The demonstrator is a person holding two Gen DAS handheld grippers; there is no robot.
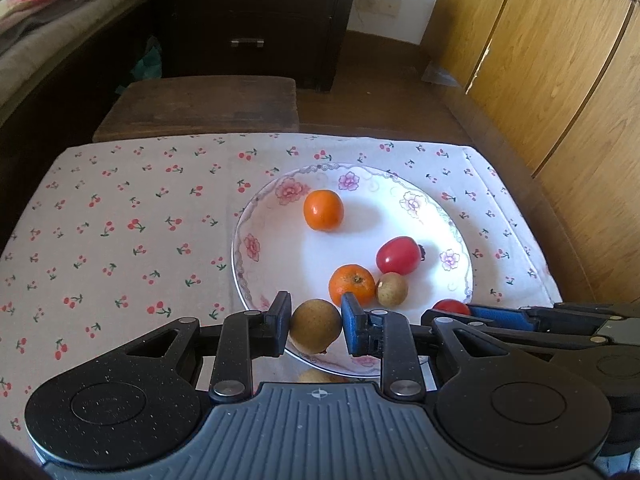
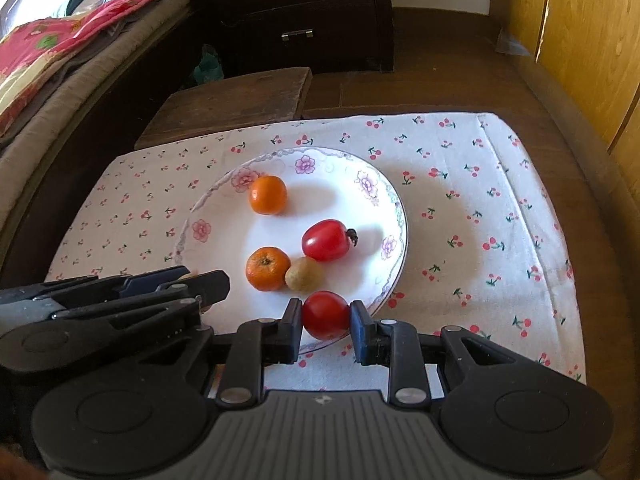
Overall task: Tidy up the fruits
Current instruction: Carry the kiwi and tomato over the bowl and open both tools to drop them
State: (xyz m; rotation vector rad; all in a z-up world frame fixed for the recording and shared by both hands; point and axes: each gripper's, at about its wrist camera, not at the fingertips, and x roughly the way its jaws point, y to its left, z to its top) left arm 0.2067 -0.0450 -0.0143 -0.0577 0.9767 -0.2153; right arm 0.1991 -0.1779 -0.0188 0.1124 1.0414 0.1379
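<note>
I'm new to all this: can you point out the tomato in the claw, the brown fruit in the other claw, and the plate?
held tomato (image 2: pixel 325 315), right wrist view, front skin.
held brown fruit (image 1: pixel 315 325), left wrist view, middle.
plate (image 2: pixel 394 204), right wrist view, right rim.

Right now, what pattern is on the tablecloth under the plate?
White tablecloth with small red cherries on green stems, clearest in the right wrist view.

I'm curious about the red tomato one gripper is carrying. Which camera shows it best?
The right wrist view: the held tomato sits centred between the right gripper pads, above the plate rim. In the left wrist view only its red top peeks out behind that gripper's fingers.
</note>
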